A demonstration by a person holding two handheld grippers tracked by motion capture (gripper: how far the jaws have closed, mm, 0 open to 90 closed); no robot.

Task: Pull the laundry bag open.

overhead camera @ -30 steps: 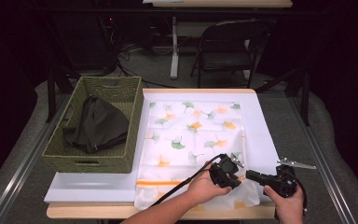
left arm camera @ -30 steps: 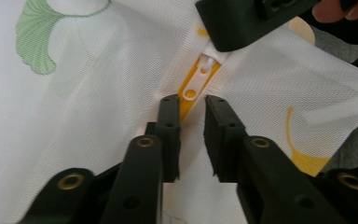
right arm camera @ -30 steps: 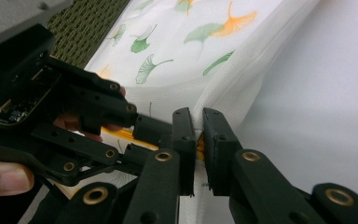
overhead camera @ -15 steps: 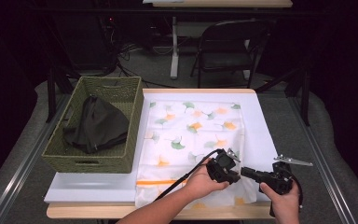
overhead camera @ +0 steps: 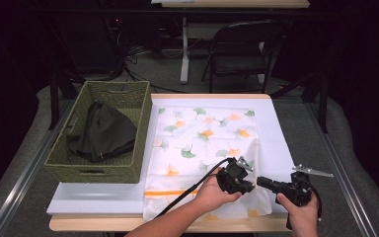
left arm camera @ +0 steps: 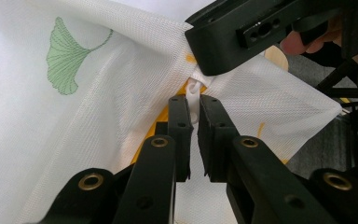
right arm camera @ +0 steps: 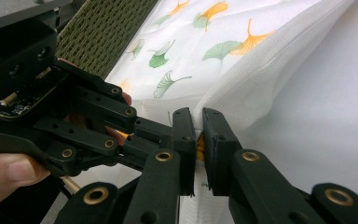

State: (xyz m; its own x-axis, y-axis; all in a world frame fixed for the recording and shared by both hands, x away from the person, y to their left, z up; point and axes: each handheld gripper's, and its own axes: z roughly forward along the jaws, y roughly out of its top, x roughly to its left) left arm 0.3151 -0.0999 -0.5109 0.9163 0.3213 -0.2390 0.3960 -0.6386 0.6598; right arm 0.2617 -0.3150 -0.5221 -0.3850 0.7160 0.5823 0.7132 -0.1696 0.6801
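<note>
High view: the cloth (overhead camera: pixel 205 148), white with green and orange leaf print, lies spread over the centre of the white worktop (overhead camera: pixel 98 197), its near edge reaching the lower centre of the frame. My left tool (overhead camera: pixel 249 183) and my right tool (overhead camera: pixel 262 181) meet nose to nose at the cloth's near right corner, lower right of centre. A green woven basket (overhead camera: pixel 96 170) stands at the left, just beside the cloth, with a dark garment (overhead camera: pixel 101 131) bundled inside. A black chair (overhead camera: pixel 246 44) stands beyond the worktop, upper centre.

Left gripper view: my left tool (left arm camera: pixel 193 116) rises from the bottom centre; its 2 jaws have just been closing and now pinch a bunched fold of cloth (left arm camera: pixel 121 93) between them. The tip of my right tool (left arm camera: pixel 233 37) enters from the upper right and clamps the same bunch just above.

Right gripper view: my right tool (right arm camera: pixel 196 126) holds a narrow gather of cloth (right arm camera: pixel 242 79) at the centre, jaws nearly together with fabric pressed between. My left tool (right arm camera: pixel 135 126) comes in from the left, touching the cloth beside mine. The basket (right arm camera: pixel 102 32) shows at the upper left.
</note>
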